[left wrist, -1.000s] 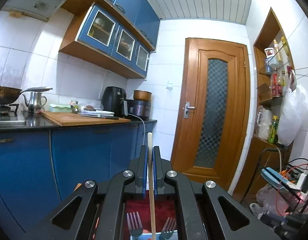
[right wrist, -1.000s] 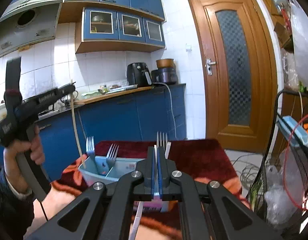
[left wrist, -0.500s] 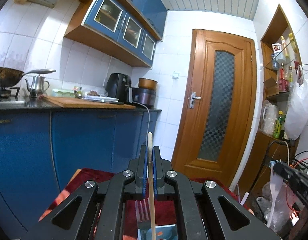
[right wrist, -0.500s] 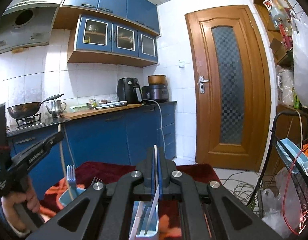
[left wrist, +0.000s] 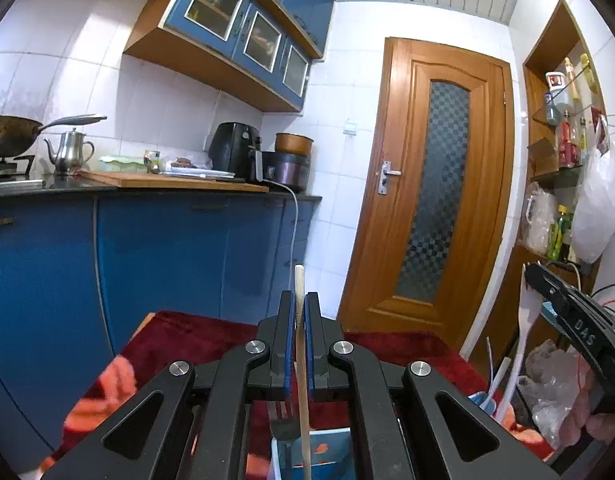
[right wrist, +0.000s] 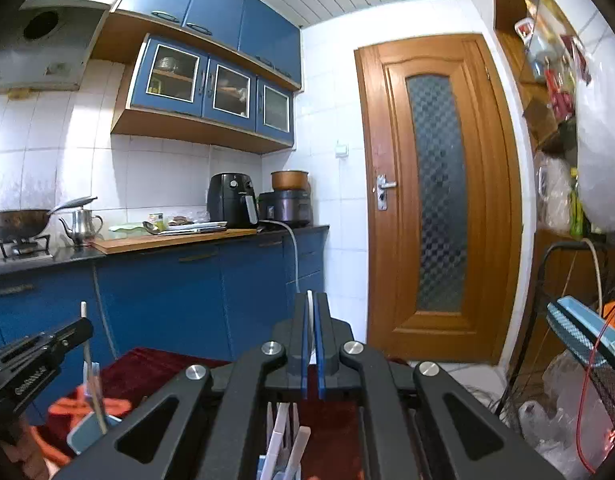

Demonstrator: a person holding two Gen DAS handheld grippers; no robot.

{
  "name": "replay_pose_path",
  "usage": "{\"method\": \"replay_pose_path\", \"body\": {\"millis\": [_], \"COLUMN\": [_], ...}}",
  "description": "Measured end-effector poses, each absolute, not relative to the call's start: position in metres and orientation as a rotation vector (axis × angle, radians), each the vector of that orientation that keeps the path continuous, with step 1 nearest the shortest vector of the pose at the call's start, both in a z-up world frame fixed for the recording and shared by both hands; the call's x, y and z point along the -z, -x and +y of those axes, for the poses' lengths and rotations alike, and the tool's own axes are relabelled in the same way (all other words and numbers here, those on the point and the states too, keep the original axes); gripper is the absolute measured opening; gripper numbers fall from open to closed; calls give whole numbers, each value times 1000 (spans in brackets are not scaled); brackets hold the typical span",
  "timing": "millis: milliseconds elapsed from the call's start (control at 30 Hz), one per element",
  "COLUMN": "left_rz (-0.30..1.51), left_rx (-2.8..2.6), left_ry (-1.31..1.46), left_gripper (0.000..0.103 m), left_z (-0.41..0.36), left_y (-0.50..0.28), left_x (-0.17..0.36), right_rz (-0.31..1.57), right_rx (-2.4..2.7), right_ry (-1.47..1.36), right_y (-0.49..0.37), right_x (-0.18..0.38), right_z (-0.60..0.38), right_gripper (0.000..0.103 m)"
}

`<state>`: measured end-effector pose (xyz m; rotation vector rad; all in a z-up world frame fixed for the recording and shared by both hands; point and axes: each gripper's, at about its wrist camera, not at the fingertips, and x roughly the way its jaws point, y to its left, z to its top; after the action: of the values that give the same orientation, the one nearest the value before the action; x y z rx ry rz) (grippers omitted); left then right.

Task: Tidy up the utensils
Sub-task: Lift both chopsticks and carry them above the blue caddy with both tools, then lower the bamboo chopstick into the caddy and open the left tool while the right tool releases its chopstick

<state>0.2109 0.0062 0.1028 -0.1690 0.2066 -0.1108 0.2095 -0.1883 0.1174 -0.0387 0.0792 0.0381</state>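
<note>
My left gripper (left wrist: 299, 312) is shut on a thin wooden chopstick (left wrist: 301, 380) that stands upright between its blue pads. Just below it sits a light blue bin (left wrist: 323, 452) with a metal fork (left wrist: 282, 420) standing in it. My right gripper (right wrist: 310, 308) is shut on a flat white plastic utensil (right wrist: 309, 312), edge-on between the jaws. In the left wrist view that right gripper (left wrist: 547, 292) shows at the right, holding the white utensil (left wrist: 525, 332) upright above a blue cup (left wrist: 485, 402) of white utensils. The left gripper (right wrist: 77, 330) and its chopstick (right wrist: 87, 356) show low on the left.
A table with a dark red patterned cloth (left wrist: 203, 340) carries the bin and cup. Blue kitchen cabinets (left wrist: 159, 256) with a worktop run along the left. A wooden door (left wrist: 435, 200) stands behind. A wire rack with cables and bags (right wrist: 583, 360) crowds the right.
My left gripper has sunk with the chopstick toward the blue bin. My right gripper has swung sideways with the white utensil and now shows at the right of the left wrist view.
</note>
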Motion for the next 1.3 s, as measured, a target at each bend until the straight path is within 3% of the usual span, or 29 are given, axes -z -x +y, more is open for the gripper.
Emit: {"method": "replay_pose_path", "body": {"millis": [733, 967, 1300], "left_rz": [268, 305, 313], "left_rx": [119, 115, 134], "left_ry": [105, 131, 108], "left_gripper": [5, 11, 15], "left_z": [-14, -12, -18], "left_y": [-216, -222, -220], "left_x": [-82, -79, -81], "right_rz": [219, 243, 232], "right_rx": [-196, -228, -242], "right_ry": [85, 74, 57], "right_y": [-219, -220, -216], "right_x": [-83, -79, -84], "right_z": [-169, -167, -167], "right_gripper": [5, 21, 23]}}
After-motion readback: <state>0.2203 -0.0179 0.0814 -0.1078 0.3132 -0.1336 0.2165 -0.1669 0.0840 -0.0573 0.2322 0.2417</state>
